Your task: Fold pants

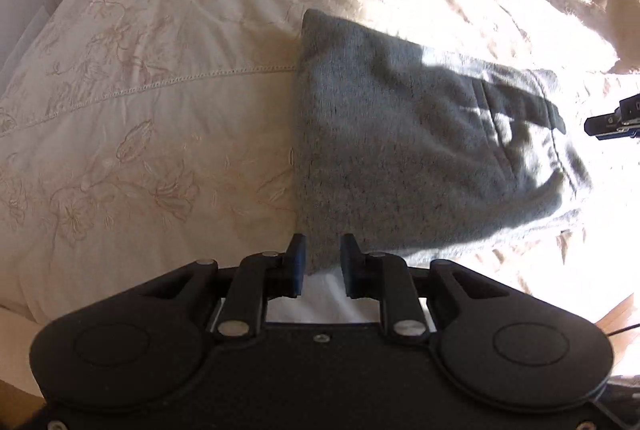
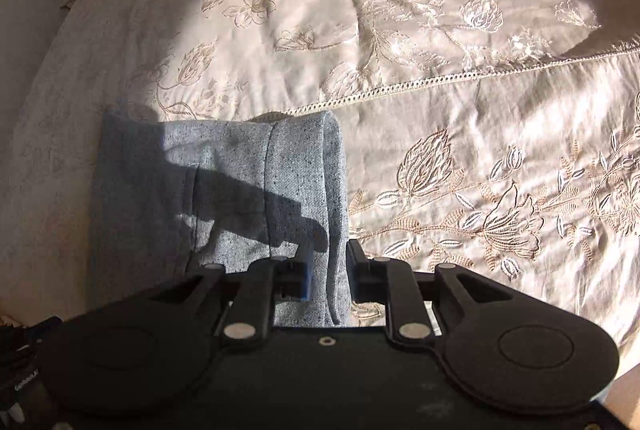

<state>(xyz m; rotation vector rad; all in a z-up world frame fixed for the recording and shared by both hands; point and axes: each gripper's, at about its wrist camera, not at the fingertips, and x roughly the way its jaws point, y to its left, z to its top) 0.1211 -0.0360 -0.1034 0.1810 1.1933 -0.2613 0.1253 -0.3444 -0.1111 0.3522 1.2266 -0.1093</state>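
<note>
both tools spread: left tool (image 1: 322,262), right tool (image 2: 329,266) over folded grey speckled knit pants (image 1: 400,150); embroidered cream bedspread (image 1: 160,110).

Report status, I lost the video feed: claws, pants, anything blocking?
Left claw open at the near edge of the pants. Right claw open, straddling their waistband. Pants folded compact on bedspread. Nothing blocking.

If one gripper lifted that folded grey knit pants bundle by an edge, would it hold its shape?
Probably not: the folded grey knit pants look soft, so layers would likely droop open. Pushed, they'd probably bunch on the embroidered cream bedspread.
</note>
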